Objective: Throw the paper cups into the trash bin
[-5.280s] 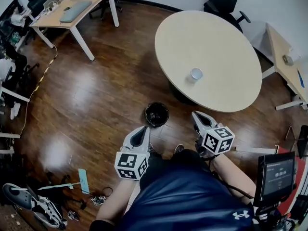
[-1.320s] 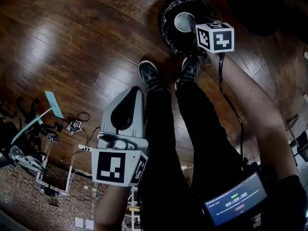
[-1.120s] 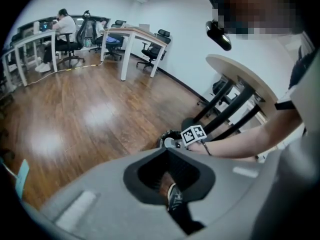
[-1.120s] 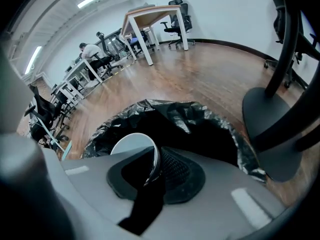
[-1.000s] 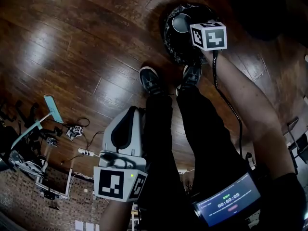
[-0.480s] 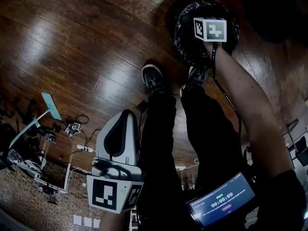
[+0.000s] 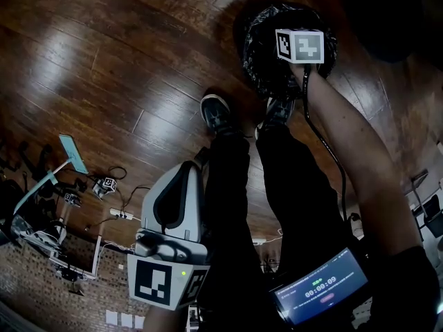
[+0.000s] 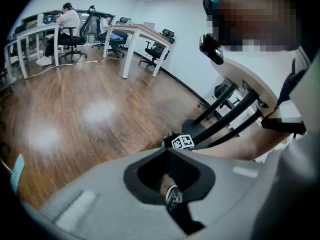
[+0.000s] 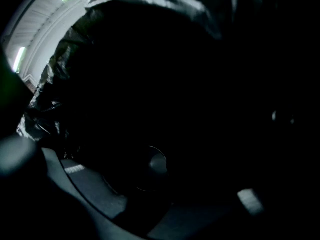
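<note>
The trash bin (image 7: 257,41) with its black liner stands on the wood floor just beyond the person's shoes. My right gripper (image 7: 300,45) reaches down into it; from the head view only its marker cube shows. In the right gripper view everything is dark: crumpled liner (image 9: 65,64) all round, and a paper cup (image 9: 150,168) shows faintly below, loose between my right gripper's (image 9: 165,186) jaws. These jaws have just been opening and stand open, off the cup. My left gripper (image 7: 196,166) hangs shut and empty beside the left leg, seen also in its own view (image 8: 166,153).
The person's legs and two shoes (image 7: 220,116) fill the middle. Cables and a power strip (image 7: 121,216) lie on the floor at left. A small screen (image 7: 320,292) sits at lower right. Desks, chairs and a seated person (image 8: 65,21) are far off.
The right gripper has sunk into the bin. The cup that showed beside its marker cube over the bin's mouth is gone from the head view. The left gripper has barely moved.
</note>
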